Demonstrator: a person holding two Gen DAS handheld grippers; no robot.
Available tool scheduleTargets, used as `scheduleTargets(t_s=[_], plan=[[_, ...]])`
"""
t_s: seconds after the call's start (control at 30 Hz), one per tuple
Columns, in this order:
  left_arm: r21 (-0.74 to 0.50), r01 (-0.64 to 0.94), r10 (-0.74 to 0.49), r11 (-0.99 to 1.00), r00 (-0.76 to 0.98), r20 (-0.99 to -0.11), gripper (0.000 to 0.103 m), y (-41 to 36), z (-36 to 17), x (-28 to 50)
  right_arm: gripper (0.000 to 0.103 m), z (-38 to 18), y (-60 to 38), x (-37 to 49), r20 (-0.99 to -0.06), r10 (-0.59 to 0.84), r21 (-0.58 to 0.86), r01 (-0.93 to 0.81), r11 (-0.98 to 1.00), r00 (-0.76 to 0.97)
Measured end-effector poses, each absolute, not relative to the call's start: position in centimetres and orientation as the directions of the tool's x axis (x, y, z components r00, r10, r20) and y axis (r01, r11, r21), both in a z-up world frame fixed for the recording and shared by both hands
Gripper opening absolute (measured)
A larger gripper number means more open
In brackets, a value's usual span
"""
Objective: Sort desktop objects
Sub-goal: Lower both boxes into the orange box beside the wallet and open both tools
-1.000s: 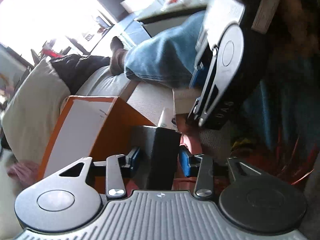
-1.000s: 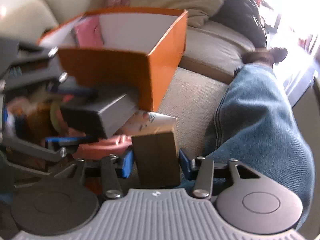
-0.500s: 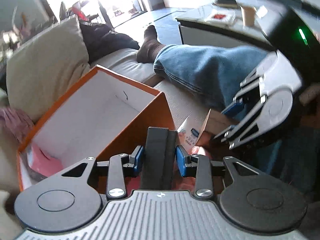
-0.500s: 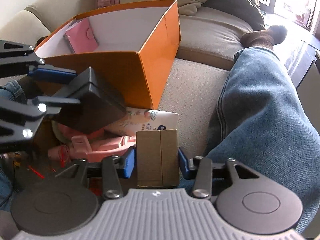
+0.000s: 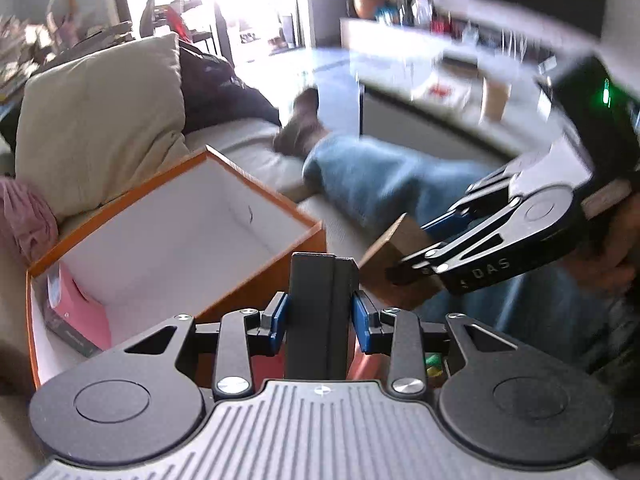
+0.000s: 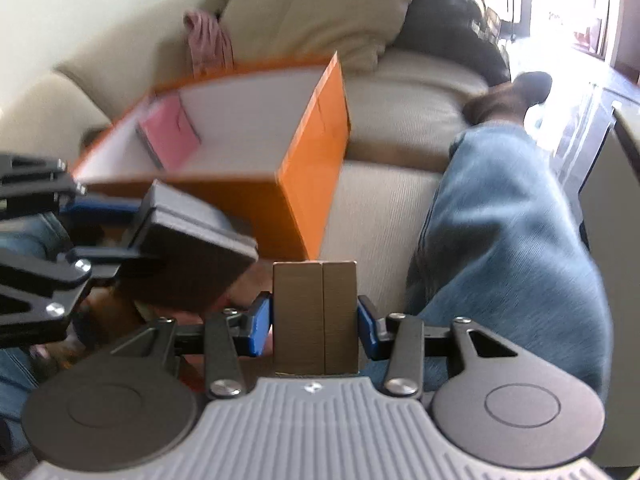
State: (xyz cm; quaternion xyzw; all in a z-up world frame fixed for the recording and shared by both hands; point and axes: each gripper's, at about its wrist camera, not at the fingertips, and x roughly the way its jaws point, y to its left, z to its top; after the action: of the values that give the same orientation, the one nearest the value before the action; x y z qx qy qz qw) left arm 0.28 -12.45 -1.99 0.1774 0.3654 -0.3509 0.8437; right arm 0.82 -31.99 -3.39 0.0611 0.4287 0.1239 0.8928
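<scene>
A: Nearest the left camera, left hand-held gripper (image 5: 320,316) clamped on a dark grey box (image 5: 322,308), upright between the blue pads.
B: Right one?
A: Right hand-held gripper (image 6: 315,322) clamped on a brown box (image 6: 315,312), just right of the grey one.
B: Beyond them?
A: Orange box (image 5: 256,276) open on the sofa (image 6: 384,208), pink booklet (image 5: 76,316) leaning inside at its left end. Cushion (image 5: 100,120) behind it.

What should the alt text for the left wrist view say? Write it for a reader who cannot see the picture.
The left gripper holds a dark grey box between its blue pads, just in front of an open orange box on a beige sofa. A pink box lies inside the orange one. At right, the right gripper holds a brown box above a leg in jeans.
</scene>
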Motion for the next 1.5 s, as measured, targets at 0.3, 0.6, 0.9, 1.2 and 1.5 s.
scheduleTargets(t_s=[0.3,0.6,0.9,1.2,1.5], plan=[[-0.114,0.569,-0.495,0.814,0.578,-0.648,0.039,-5.1,5.5,4.9,0.047,5.4,-31.1,3.7,-0.567,0.413,0.317,-0.274,0.908,0.713],[-0.111,0.360,-0.295,0.926,0.509,-0.809,0.039,-2.5,0.8,16.8,0.047,1.3,-23.2,15.6,-0.685,0.488,0.412,-0.264,0.872,0.542],[-0.007,0.247,-0.120,0.969,0.444,-0.888,0.039,-1.6,-5.4,22.7,0.047,-5.8,-19.5,24.2,-0.766,0.492,0.496,-0.106,0.862,0.415],[0.090,0.210,-0.020,0.974,0.471,-0.882,0.040,-3.4,-7.3,24.1,0.047,-9.2,-19.1,26.9,-0.782,0.488,0.526,-0.008,0.850,0.388],[0.037,0.219,-0.088,0.975,0.533,-0.842,0.052,-2.6,-5.9,23.7,0.047,-10.0,-18.7,27.9,-0.787,0.489,0.540,0.035,0.841,0.376]])
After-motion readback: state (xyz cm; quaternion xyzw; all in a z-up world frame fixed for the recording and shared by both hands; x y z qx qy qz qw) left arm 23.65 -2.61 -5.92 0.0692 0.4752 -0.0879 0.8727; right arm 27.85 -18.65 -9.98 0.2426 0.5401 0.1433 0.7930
